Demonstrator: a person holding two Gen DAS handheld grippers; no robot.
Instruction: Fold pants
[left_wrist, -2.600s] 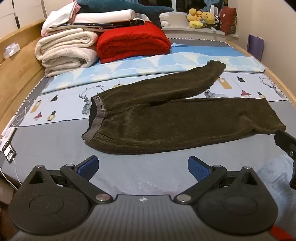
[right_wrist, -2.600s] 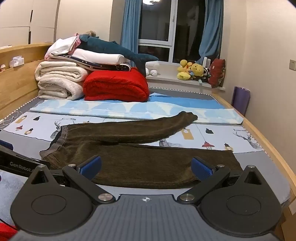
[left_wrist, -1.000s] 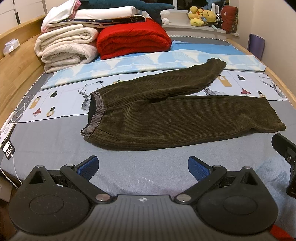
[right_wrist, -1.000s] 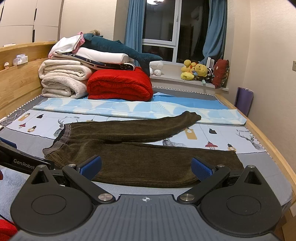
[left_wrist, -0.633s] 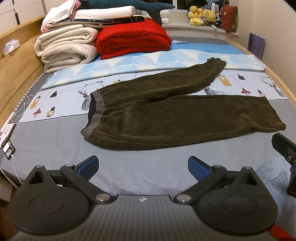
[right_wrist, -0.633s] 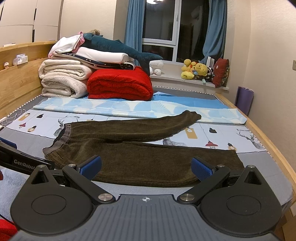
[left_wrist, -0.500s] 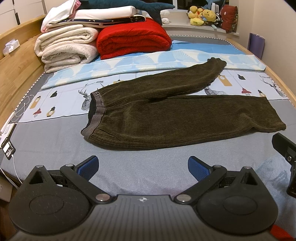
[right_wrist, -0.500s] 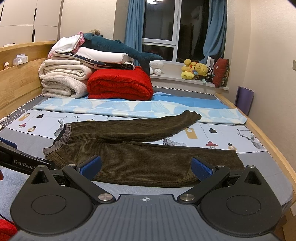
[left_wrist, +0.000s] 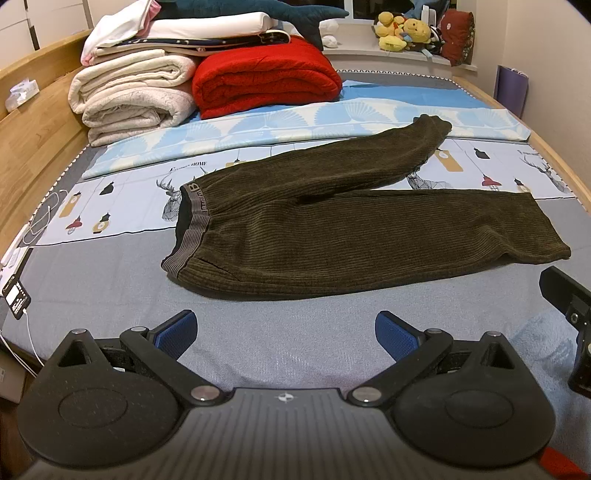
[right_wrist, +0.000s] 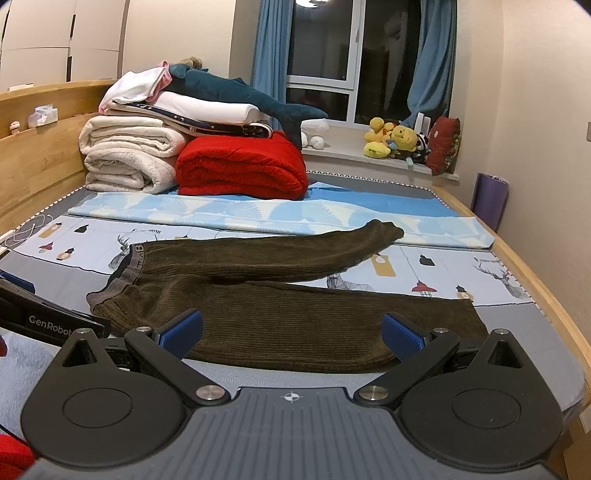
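Dark olive corduroy pants (left_wrist: 354, 236) lie flat on the bed, waistband (left_wrist: 192, 225) to the left, both legs spread out to the right, the far leg angled away. They also show in the right wrist view (right_wrist: 288, 295). My left gripper (left_wrist: 284, 332) is open and empty, over the grey sheet in front of the pants. My right gripper (right_wrist: 291, 332) is open and empty, near the front edge of the near leg. Part of the right gripper shows at the right edge of the left wrist view (left_wrist: 569, 306).
Folded cream blankets (left_wrist: 129, 96) and a red blanket (left_wrist: 266, 77) are stacked at the far left of the bed, with a shark plush (right_wrist: 236, 88) on top. A wooden bed frame (left_wrist: 33, 133) runs along the left. Plush toys (right_wrist: 395, 142) sit on the windowsill.
Since 2.6 s ago both views have shifted slightly; over the last second nothing has visibly changed. Both grippers stay open.
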